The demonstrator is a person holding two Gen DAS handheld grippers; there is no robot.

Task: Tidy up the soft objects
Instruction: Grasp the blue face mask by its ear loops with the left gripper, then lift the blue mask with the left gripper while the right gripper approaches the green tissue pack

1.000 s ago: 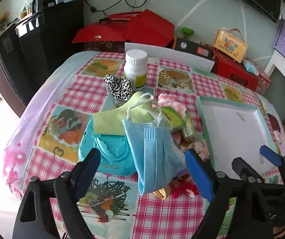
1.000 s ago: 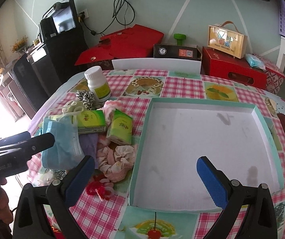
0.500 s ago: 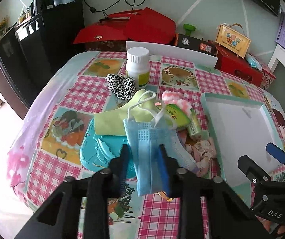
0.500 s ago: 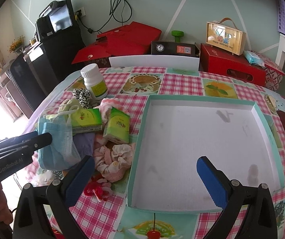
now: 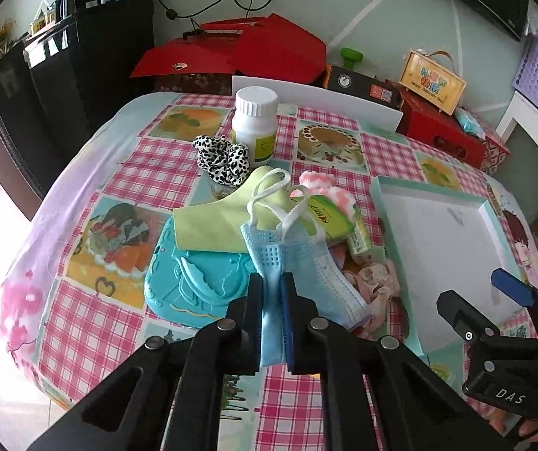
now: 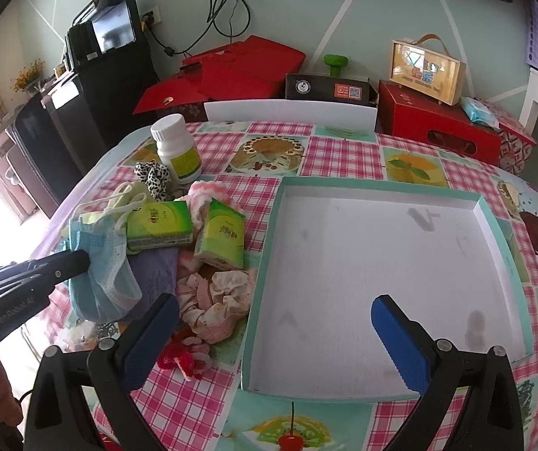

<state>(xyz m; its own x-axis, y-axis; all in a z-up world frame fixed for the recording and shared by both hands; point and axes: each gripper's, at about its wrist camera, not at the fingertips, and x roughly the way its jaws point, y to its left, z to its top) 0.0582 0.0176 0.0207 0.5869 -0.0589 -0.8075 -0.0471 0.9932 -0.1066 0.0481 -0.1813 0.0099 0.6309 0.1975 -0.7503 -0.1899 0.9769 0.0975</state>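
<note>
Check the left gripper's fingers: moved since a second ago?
Yes. The left gripper closed inward onto the blue face mask, while the teal case beside it stayed put.

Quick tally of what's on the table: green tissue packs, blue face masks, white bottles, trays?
green tissue packs: 2
blue face mask: 1
white bottle: 1
tray: 1
Total: 5

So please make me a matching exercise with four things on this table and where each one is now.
Things:
1. pale blue pleated face mask
2. white plastic bottle
3. shallow white cardboard tray
4. green tissue packet

Places:
A. lying on the pile of soft things
B. nothing inside it
C. pinched in the left claw
D. upright behind the spotted scrunchie

Pairs: 1-C, 2-D, 3-B, 4-A
</note>
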